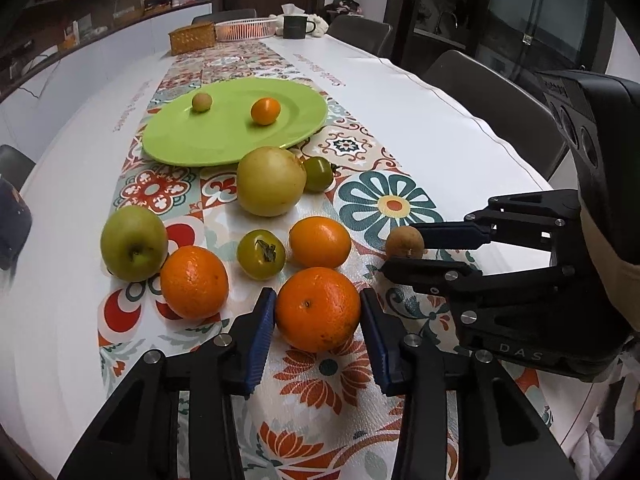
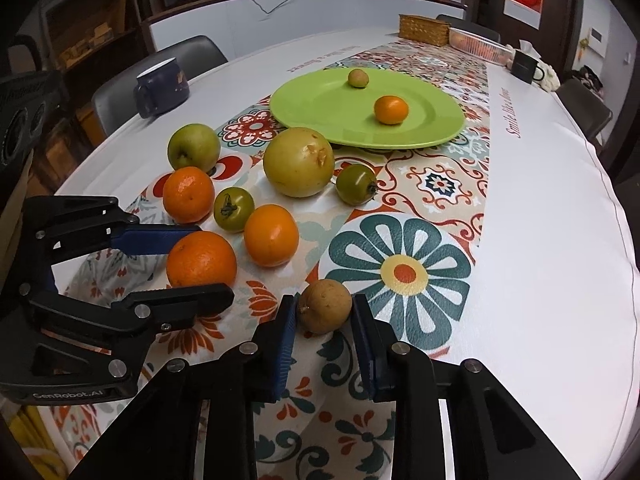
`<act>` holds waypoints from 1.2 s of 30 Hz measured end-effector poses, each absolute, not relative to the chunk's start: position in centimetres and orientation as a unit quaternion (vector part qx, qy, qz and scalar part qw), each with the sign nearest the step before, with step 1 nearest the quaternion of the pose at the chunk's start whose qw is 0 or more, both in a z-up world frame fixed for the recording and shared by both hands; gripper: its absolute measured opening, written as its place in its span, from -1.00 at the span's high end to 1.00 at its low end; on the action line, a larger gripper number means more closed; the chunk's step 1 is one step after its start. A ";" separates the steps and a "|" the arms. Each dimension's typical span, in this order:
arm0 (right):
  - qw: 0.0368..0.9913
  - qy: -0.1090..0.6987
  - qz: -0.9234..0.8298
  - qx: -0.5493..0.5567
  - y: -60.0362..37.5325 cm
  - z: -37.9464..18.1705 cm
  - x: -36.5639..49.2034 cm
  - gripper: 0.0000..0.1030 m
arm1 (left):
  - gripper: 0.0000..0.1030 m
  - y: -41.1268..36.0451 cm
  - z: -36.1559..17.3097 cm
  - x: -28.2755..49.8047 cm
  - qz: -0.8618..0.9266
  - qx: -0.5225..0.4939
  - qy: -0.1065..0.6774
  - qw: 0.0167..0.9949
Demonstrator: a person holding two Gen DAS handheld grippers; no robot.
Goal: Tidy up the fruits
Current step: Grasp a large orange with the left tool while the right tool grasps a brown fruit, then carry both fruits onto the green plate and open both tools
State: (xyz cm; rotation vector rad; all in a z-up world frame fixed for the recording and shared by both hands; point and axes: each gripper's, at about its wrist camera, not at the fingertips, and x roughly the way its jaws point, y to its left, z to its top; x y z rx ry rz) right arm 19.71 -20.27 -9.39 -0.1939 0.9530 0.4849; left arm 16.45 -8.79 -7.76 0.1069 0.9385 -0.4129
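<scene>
A green plate [image 1: 224, 140] [image 2: 320, 108] holds a small tan fruit [image 1: 201, 102] [image 2: 357, 78] and a small orange [image 1: 265, 111] [image 2: 391, 109]. In front of it lie a yellow pear [image 1: 271, 181], a green apple [image 1: 133, 243], two green tomatoes [image 1: 261, 254] [image 1: 318, 173] and several oranges. My left gripper [image 1: 318, 312] [image 2: 188, 258] stands around the nearest orange [image 1: 318, 309] [image 2: 201, 260], pads at its sides. My right gripper [image 2: 324, 314] [image 1: 402, 250] stands around a small brown fruit [image 2: 325, 306] [image 1: 404, 242], pads touching it. Both fruits rest on the table.
The patterned tablecloth [image 1: 400, 200] covers a long white table. A dark blue mug [image 2: 162, 86] stands at the left edge. A wicker box [image 1: 192, 38], a pink basket [image 1: 246, 29] and a black mug [image 1: 294, 26] stand at the far end. Chairs line the sides.
</scene>
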 end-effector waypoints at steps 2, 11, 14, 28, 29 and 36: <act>0.859 0.449 0.228 -0.089 -20.4 -9.0 19.4 0.44 | 0.19 -8.6 -7.3 16.2 -0.198 0.049 0.444 0.872; 0.878 0.420 0.219 -0.072 -20.4 -6.1 17.9 0.44 | 0.20 -7.9 -4.7 14.9 -0.193 0.042 0.416 0.888; 0.885 0.407 0.217 -0.066 -20.3 -4.9 17.4 0.44 | 0.20 -7.5 -3.6 14.6 -0.190 0.038 0.406 0.893; 0.912 0.348 0.212 -0.042 -19.3 0.3 18.8 0.44 | 0.20 -5.6 1.6 16.0 -0.164 0.042 0.351 0.921; 0.914 0.345 0.211 -0.041 -19.2 0.5 18.9 0.44 | 0.20 -5.5 1.9 16.3 -0.162 0.044 0.348 0.922; 0.923 0.322 0.205 -0.044 -18.5 2.4 21.4 0.44 | 0.20 -4.8 3.6 18.9 -0.147 0.050 0.328 0.932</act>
